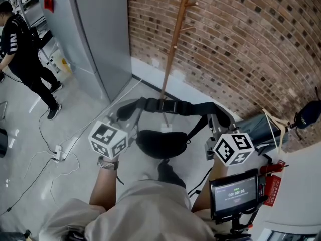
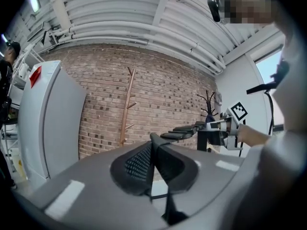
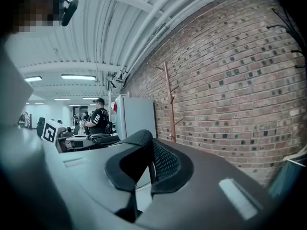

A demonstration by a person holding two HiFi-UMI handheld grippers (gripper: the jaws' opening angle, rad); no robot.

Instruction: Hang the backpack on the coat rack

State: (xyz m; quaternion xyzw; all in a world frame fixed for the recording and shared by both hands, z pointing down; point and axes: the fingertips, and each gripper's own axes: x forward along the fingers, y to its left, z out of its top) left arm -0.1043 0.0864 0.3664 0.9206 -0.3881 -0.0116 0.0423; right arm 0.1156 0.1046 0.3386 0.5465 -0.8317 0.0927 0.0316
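Observation:
A black backpack [image 1: 161, 143] hangs between my two grippers by its shoulder strap [image 1: 165, 106], stretched level in front of me. My left gripper [image 1: 126, 113] is shut on the strap's left end, and my right gripper [image 1: 219, 120] is shut on its right end. In the left gripper view the jaws [image 2: 153, 174] pinch the black mesh strap [image 2: 138, 164]; in the right gripper view the jaws [image 3: 149, 176] pinch the strap [image 3: 165, 163] too. The wooden coat rack [image 1: 174, 44] stands against the brick wall just beyond the strap, its pegs high up. The coat rack [image 2: 126, 107] shows ahead of the left gripper, and the coat rack [image 3: 169, 102] ahead of the right one.
A tall grey cabinet [image 1: 95, 34] stands left of the rack. A person in black [image 1: 20, 49] stands at far left. Cables and a power strip [image 1: 59, 154] lie on the floor. At right are a red extinguisher [image 1: 273, 185] and a dark vase [image 1: 308, 114].

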